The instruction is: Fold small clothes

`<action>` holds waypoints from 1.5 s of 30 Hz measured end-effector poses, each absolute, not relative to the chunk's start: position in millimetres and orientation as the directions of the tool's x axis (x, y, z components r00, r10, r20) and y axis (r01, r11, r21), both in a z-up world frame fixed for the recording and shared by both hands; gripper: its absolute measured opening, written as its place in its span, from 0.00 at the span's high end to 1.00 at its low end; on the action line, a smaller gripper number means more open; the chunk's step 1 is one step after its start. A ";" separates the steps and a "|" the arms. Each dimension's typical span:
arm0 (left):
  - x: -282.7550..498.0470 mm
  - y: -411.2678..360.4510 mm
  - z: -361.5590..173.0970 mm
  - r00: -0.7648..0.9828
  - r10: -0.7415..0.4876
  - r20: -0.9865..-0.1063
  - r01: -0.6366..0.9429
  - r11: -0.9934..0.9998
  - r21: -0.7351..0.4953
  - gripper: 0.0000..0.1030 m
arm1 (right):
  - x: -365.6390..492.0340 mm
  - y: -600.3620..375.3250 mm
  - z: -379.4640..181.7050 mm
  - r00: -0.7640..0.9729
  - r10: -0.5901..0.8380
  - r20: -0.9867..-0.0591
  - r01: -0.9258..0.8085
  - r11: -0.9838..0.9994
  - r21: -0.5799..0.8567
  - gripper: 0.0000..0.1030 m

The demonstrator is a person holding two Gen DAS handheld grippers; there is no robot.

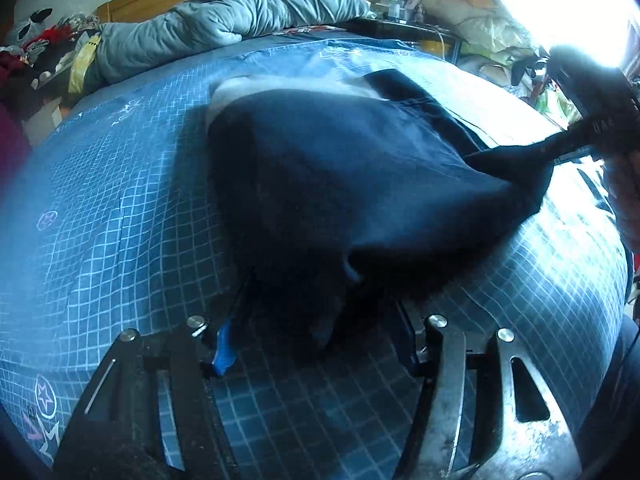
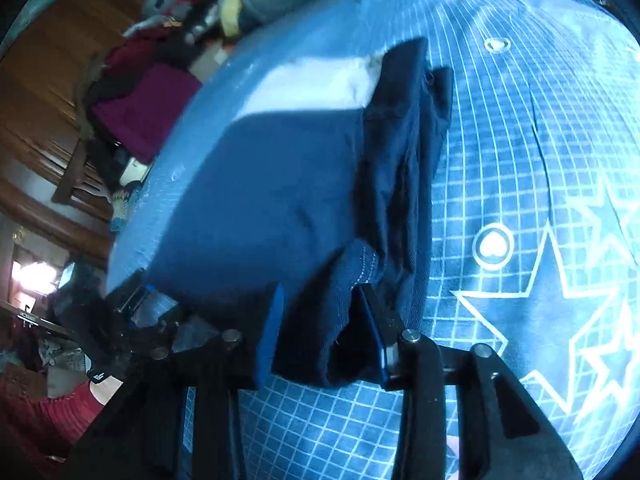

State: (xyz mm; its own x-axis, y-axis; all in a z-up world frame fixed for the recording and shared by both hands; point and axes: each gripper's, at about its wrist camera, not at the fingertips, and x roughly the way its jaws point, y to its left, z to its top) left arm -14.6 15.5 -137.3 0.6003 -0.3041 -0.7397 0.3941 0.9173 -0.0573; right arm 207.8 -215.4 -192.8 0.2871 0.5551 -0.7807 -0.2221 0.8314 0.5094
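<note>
Dark navy garment [image 1: 340, 168] raised off the grid-print bed sheet [image 1: 120, 208]. Left tongs [image 1: 316, 332] and right tongs [image 2: 320, 336] each clamp a bunched corner. Judged light, limp, sagging; best gripped at hems.

Both tongs are black metal with silver round rivets and blue finger pads [image 2: 270, 332]. At seven o'clock in the right view, a red ribbed sleeve [image 2: 52, 416].
</note>
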 end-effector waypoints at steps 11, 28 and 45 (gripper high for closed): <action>-17.8 14.4 -159.0 0.619 -0.167 -0.767 0.430 0.890 0.153 0.61 | 173.0 -253.0 -212.9 0.413 0.500 -0.761 -0.187 0.865 0.466 0.95; -30.4 34.7 -81.0 0.755 -0.285 -0.591 0.385 0.922 0.048 0.55 | 167.2 -263.2 -243.4 0.432 0.595 -0.677 -0.113 0.781 0.614 0.95; 4.3 18.4 -142.8 0.608 -0.305 -0.733 0.419 0.908 -0.030 0.39 | 186.0 -204.3 -144.5 0.612 0.414 -0.674 -0.348 0.906 0.240 0.71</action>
State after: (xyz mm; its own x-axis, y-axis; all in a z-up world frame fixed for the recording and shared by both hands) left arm 4.3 18.4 -142.8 0.6080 -0.3049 -0.7331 0.4188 0.9076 -0.0301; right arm 186.0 -204.3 -144.5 0.6123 0.4138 -0.6737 -0.3480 0.9062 0.2404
